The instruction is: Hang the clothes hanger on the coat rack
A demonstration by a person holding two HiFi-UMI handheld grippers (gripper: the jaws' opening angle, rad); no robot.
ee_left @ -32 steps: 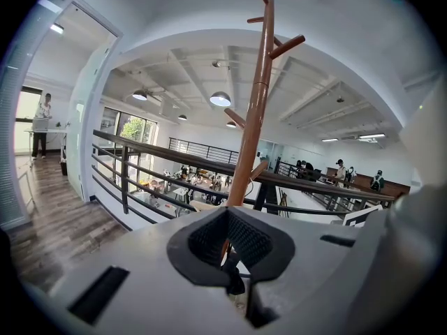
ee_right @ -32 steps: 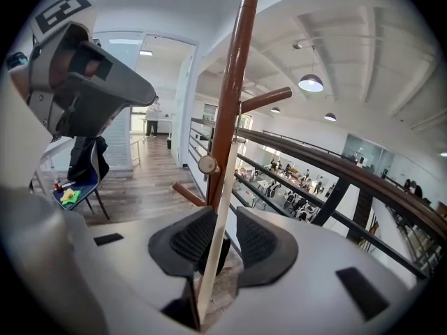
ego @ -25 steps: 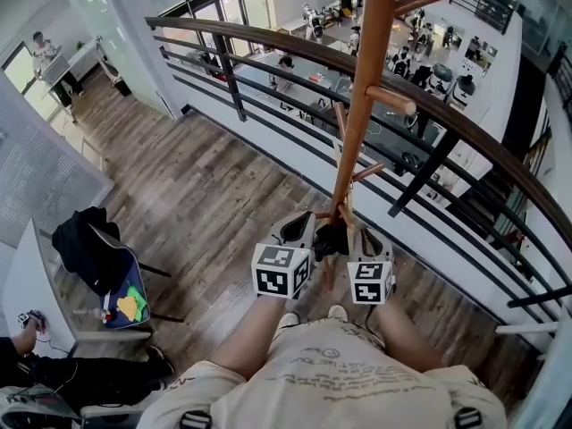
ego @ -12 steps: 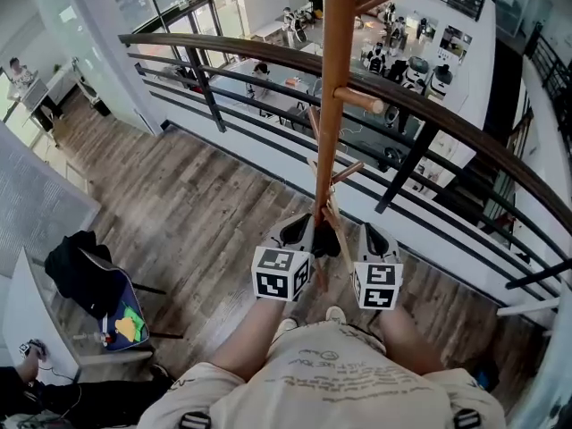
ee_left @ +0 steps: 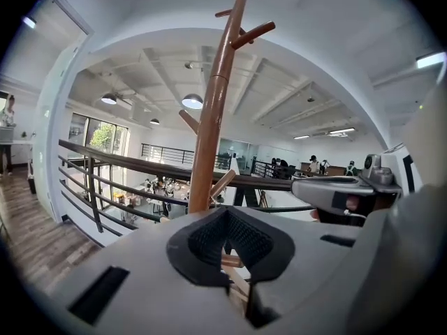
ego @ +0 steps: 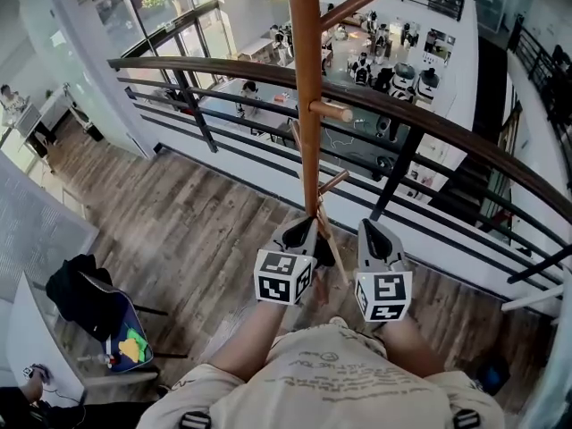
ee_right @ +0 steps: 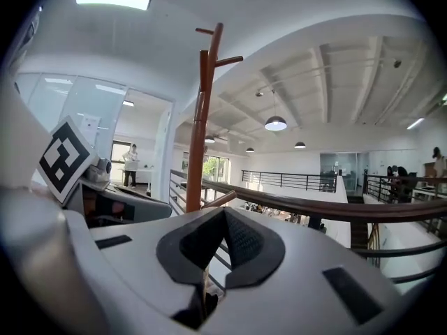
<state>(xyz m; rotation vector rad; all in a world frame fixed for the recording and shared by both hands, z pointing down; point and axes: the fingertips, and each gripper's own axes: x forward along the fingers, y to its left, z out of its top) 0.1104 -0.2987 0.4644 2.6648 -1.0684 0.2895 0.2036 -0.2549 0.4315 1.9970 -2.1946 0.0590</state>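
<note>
Left gripper view: left gripper (ee_left: 227, 246) jaws pinched on a wooden bar of the clothes hanger (ee_left: 236, 279). The right gripper (ee_right: 222, 246) likewise pinches its thin edge. 2 grips probably keep it steady for hooking. Hanger sits between them, close to the coat rack (ego: 304, 88) pole, below the lowest peg (ego: 332, 182); not yet hung.

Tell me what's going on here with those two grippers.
A person stands at a balcony railing facing a wooden coat rack, a gripper in each hand. The left gripper and right gripper are both shut on a light wooden clothes hanger, held low beside the rack's pole, just under a low peg. It doesn't look hung yet.
</note>
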